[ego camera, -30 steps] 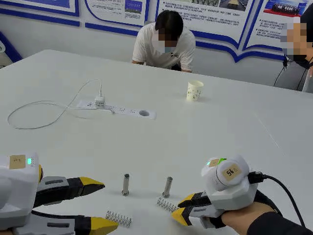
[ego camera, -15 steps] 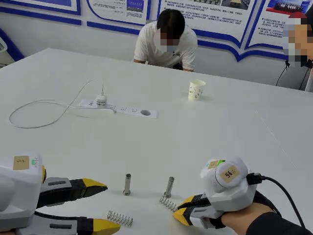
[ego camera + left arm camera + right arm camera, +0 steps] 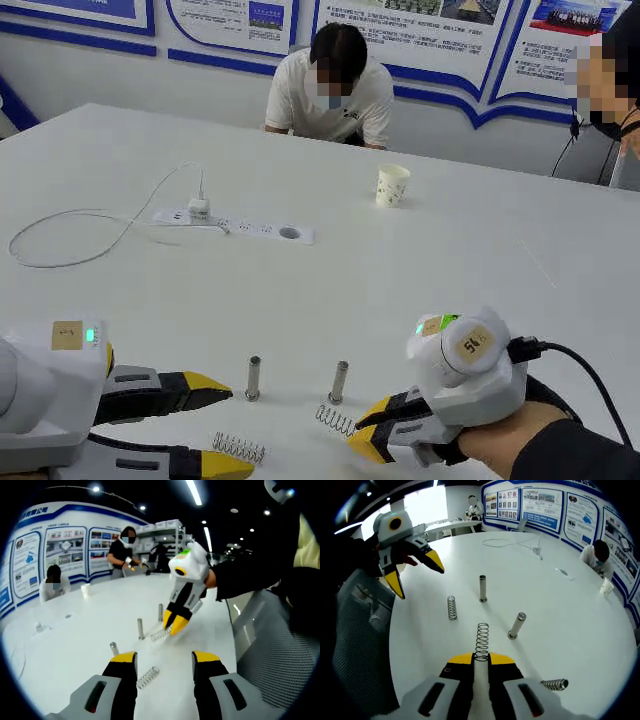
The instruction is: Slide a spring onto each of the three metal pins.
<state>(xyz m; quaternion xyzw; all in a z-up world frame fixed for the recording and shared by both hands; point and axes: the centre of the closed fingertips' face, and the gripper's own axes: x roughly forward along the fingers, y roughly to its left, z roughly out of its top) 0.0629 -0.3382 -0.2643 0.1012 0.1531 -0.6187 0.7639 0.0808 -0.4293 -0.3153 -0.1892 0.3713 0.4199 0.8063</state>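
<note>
a: item, spring [image 3: 481, 640]. how is it handling?
b: it's light and springy, bending sideways easily. it's best taken by an end coil, leaving the bore free.
a: right claw [image 3: 475, 659]?
b: it's pinching the spring's near end. the free end is reaching forward, near a standing pin [image 3: 515, 625].
a: left claw [image 3: 164, 658]?
b: it's gaping wide, with a second spring [image 3: 148, 676] lying just ahead.

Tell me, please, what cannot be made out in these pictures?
- Right gripper view: the spring has its near end hidden between the fingers of the right gripper.
- Right gripper view: the third pin is warped by the lens; standing or lying, unclear.
- Head view: the left gripper is cut off by the bottom edge.
- Head view: the wall posters have print too small to read.
</note>
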